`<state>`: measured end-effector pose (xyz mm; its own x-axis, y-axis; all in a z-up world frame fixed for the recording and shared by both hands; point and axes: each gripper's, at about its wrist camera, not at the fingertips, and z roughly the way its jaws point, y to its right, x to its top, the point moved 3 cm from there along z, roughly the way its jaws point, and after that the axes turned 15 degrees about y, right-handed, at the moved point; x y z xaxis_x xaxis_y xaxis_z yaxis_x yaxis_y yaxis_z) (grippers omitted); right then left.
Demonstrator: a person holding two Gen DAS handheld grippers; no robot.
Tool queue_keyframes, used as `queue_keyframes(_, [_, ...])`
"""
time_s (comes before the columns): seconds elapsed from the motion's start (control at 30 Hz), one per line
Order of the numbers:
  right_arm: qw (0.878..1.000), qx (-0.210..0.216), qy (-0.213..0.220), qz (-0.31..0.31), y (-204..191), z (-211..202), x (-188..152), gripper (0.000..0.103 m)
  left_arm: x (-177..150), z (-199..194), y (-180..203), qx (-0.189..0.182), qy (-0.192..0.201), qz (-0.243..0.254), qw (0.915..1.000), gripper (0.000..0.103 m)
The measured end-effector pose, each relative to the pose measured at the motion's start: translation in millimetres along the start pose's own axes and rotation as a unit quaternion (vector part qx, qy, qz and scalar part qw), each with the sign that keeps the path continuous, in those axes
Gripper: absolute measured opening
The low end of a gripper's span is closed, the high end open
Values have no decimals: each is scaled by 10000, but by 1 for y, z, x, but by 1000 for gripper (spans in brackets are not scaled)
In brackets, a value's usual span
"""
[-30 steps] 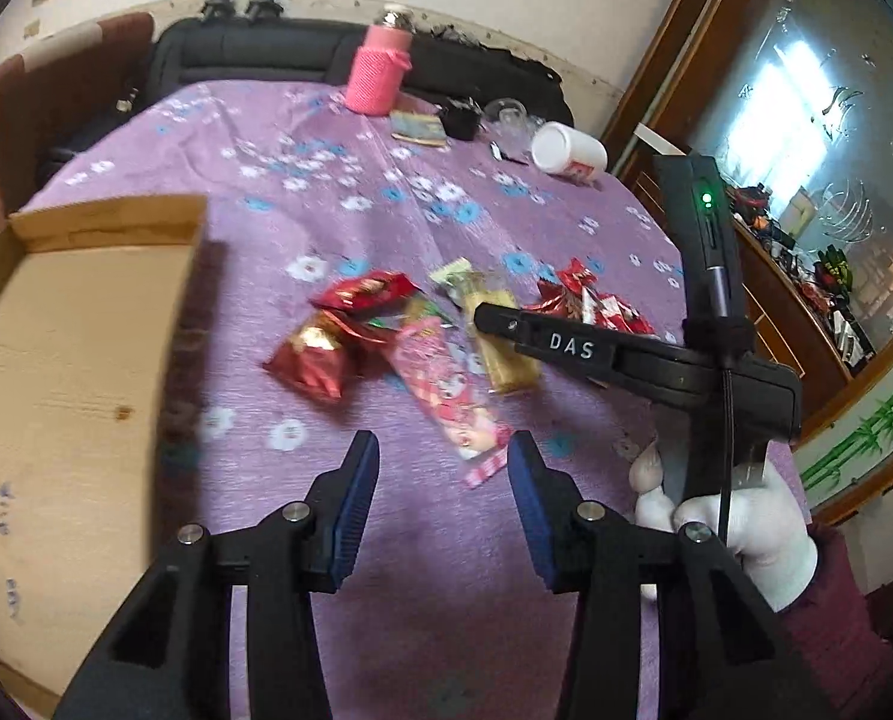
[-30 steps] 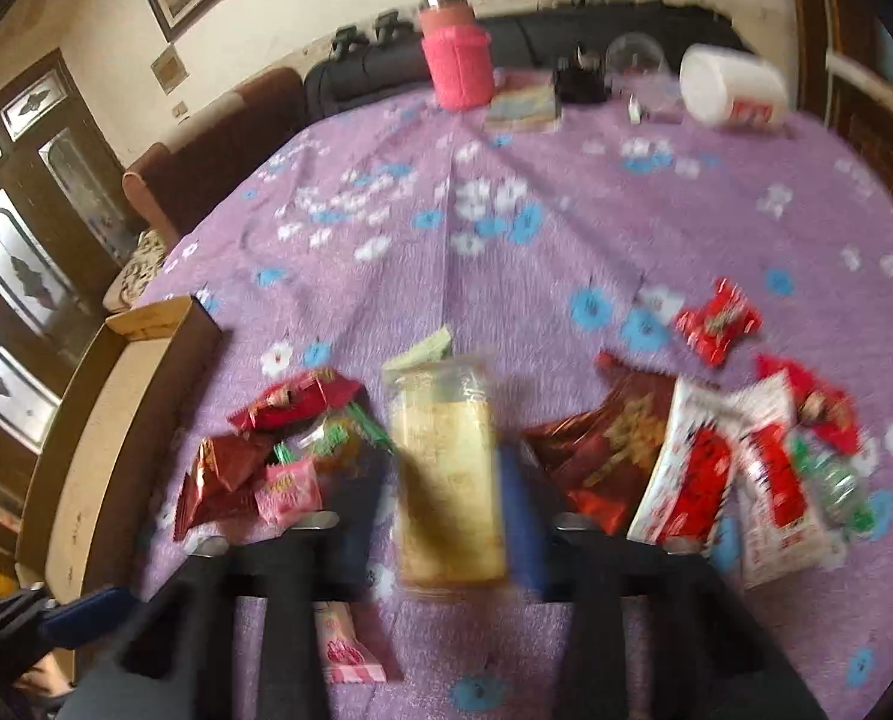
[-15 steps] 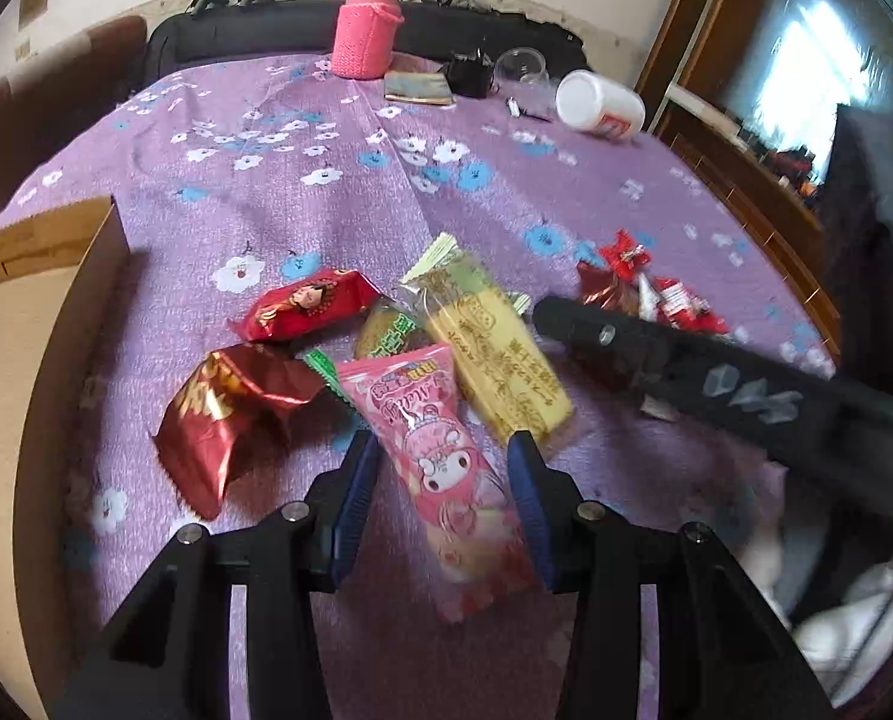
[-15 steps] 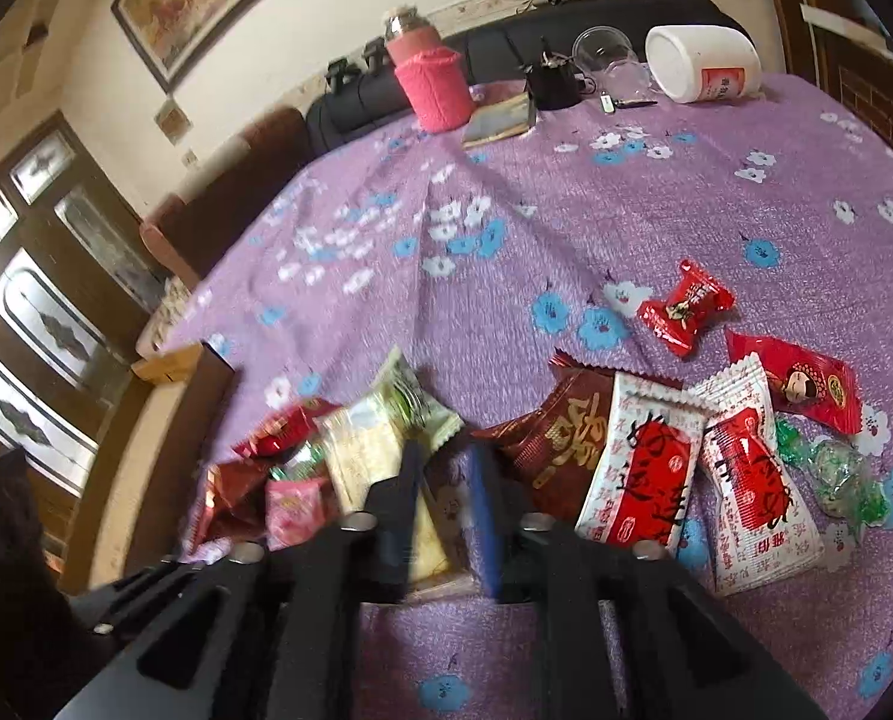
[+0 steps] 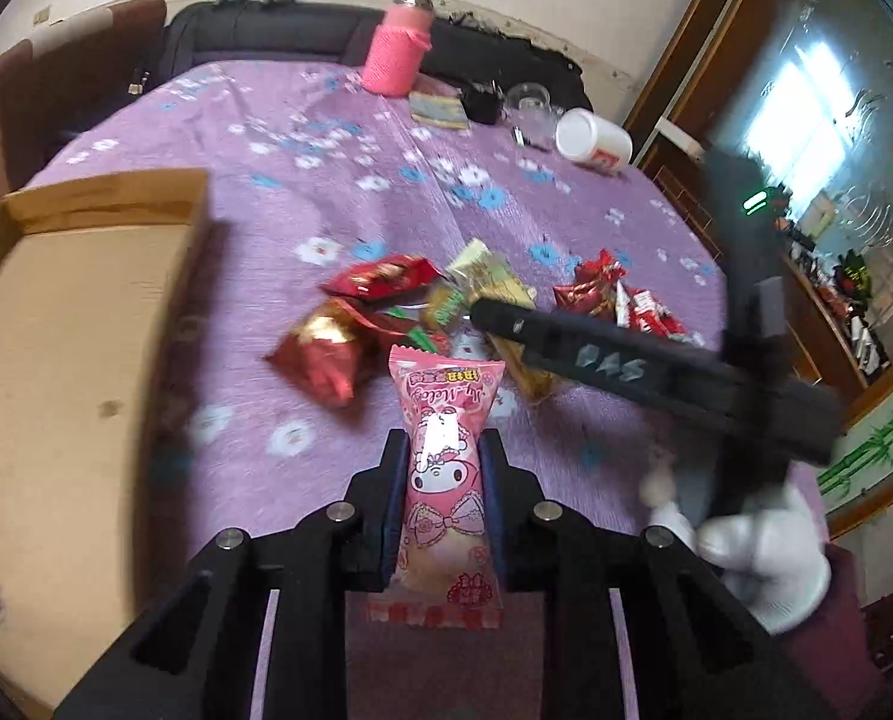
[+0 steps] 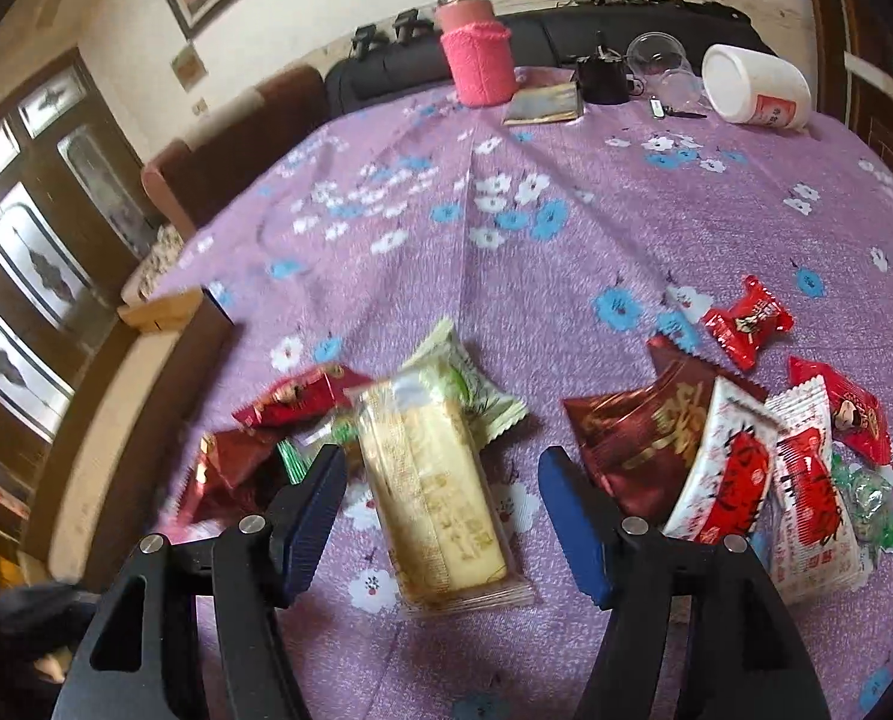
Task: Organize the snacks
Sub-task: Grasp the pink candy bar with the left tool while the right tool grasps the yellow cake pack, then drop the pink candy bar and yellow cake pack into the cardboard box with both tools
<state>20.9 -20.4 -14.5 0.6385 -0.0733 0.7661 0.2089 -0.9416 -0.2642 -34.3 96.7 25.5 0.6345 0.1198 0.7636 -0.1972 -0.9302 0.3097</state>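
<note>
pink pack (image 5: 443,468): pinched at its middle between the left gripper (image 5: 440,468) fingers, which have just closed on it, likely bound for the box (image 5: 74,324) left of them; print blurred | yellow pack (image 6: 434,492): flat on desk (image 6: 566,276) between right gripper (image 6: 446,516) fingers, just opening, not touching | "DAS" on right gripper

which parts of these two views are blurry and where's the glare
Left wrist view: the right gripper and the gloved hand are motion-smeared, the red packets soft; the pink packet in the left gripper is sharp with a glare spot; the window is blown out. Right wrist view: mostly sharp, the box edge and yellow packet slightly blurred.
</note>
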Motion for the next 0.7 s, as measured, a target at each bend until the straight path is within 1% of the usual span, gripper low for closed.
queue_keyframes(0.03, [9999, -90, 14, -137, -3, 0, -1, 63, 1, -10, -4, -8, 79, -60, 10000, 22])
queue_keyframes(0.07, [9997, -137, -14, -220, -6, 1, -2, 44, 4, -18, -8, -16, 146, -118, 9998, 22])
queue_keyframes(0.1, [9994, -191, -27, -276, -7, 1, -3, 35, 6, -28, -13, -16, 236, -181, 9996, 22])
queue_keyframes(0.13, [9991, -264, -50, -334, -9, 0, -4, 34, 8, -37, -17, 1, 320, -222, 9992, 22])
queue_keyframes(0.23, [9991, -298, -32, -312, -9, -7, -7, 34, 12, -62, -32, 112, 523, -290, 9981, 22])
queue_keyframes(0.3, [9992, -313, 0, -230, -9, -20, -7, 34, 13, -71, -43, 189, 613, -343, 9973, 22])
queue_keyframes(0.4, [9994, -220, 188, -214, -20, -52, -2, 34, 16, -81, -68, 373, 699, -509, 9956, 22])
queue_keyframes(0.5, [9992, 237, 252, -182, -50, -76, 4, 34, 16, -87, -95, 633, 720, -649, 9933, 22])
queue_keyframes(0.57, [9972, 645, 251, -273, -83, -86, 7, 35, 14, -90, -114, 826, 686, -728, 9915, 22])
queue_keyframes(0.63, [9942, 1019, 140, -307, -112, -87, 5, 35, 11, -93, -130, 1016, 635, -785, 9897, 22])
queue_keyframes(0.7, [9890, 1429, -68, -364, -148, -82, -2, 35, 7, -94, -144, 1160, 568, -833, 9881, 22])
